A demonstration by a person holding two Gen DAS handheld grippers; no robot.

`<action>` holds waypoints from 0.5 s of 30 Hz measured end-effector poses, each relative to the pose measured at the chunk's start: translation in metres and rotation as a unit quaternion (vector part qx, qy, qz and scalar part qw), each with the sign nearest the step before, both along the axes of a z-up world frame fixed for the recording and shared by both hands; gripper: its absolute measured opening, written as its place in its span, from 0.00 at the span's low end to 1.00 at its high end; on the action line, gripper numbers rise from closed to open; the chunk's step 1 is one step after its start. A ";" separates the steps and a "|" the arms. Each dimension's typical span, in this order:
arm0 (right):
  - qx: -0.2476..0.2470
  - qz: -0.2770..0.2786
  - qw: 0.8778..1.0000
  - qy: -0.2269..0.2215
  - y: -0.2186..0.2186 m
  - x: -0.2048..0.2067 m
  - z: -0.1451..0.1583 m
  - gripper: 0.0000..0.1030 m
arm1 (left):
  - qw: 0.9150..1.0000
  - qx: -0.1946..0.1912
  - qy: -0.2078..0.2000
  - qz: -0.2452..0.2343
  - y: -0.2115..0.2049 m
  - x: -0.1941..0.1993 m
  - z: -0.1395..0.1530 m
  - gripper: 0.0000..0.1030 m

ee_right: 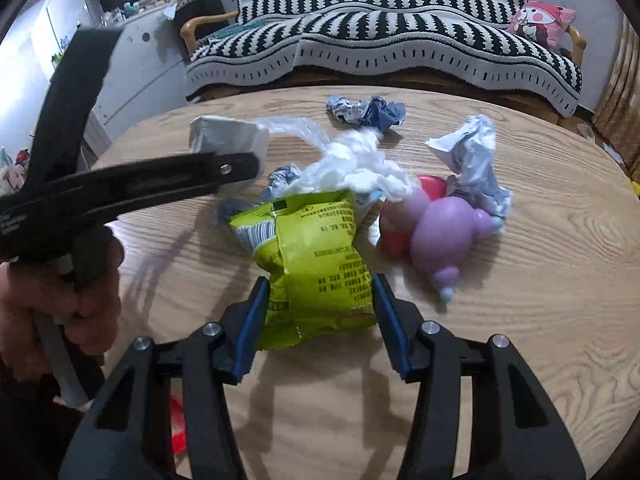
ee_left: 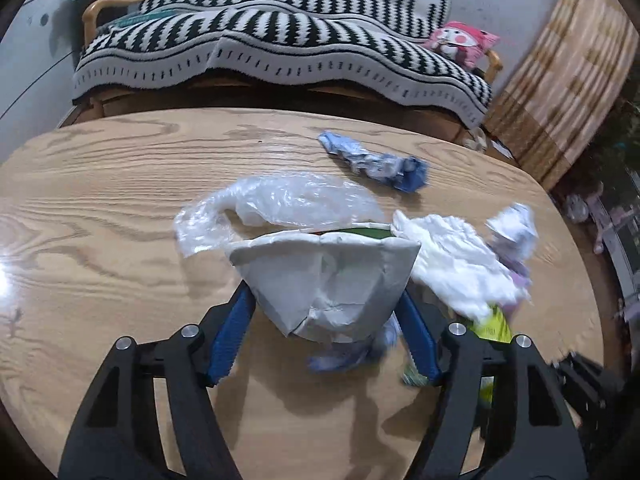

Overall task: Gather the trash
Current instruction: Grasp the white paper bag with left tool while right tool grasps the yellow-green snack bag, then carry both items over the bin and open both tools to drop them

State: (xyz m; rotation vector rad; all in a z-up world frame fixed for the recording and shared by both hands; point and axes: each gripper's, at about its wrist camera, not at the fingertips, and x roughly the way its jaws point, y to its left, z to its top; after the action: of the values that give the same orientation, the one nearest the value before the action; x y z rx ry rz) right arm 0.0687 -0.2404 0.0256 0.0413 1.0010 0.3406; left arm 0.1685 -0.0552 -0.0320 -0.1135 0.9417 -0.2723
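My left gripper [ee_left: 324, 312] is shut on a crushed white paper cup [ee_left: 328, 280], held above the wooden table [ee_left: 100, 208]. My right gripper [ee_right: 318, 300] is shut on a yellow-green snack bag [ee_right: 312, 256]. Trash lies on the table: a clear plastic bag [ee_left: 280, 204], a crumpled blue wrapper [ee_left: 376, 162], white tissue [ee_left: 452, 264] and a silver-white wrapper [ee_right: 476, 160]. The left gripper's black body [ee_right: 132, 188] and the hand holding it show at the left of the right wrist view.
A purple and pink toy [ee_right: 440, 232] lies on the table right of the snack bag. A sofa with a black-and-white striped blanket [ee_left: 280, 48] stands behind the table. A pink cushion [ee_right: 540, 20] sits at its right end.
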 end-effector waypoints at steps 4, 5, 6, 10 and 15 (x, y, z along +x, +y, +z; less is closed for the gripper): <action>0.047 -0.018 0.999 -0.003 -0.027 -0.023 0.022 0.50 | 0.999 -0.047 0.003 -0.027 0.005 -0.036 0.026 0.66; 0.041 -0.021 0.999 -0.009 -0.031 -0.028 0.027 0.50 | 0.999 -0.043 -0.009 -0.031 0.002 -0.044 0.033 0.66; 0.031 -0.024 0.999 -0.019 -0.037 -0.036 0.033 0.50 | 0.999 -0.029 -0.026 -0.031 -0.002 -0.052 0.040 0.66; 0.025 -0.054 0.998 -0.024 -0.071 -0.060 0.042 0.50 | 0.998 -0.020 -0.048 -0.041 -0.024 -0.067 0.051 0.66; 0.007 -0.107 0.994 -0.030 -0.132 -0.098 0.048 0.50 | 0.994 -0.013 -0.058 -0.088 -0.078 -0.089 0.056 0.66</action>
State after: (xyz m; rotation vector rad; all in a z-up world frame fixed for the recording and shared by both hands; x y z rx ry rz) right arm -0.0295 -0.3725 0.0734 0.1501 0.9242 0.1513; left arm 0.0796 -0.1333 0.0236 -0.0370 0.8341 -0.4493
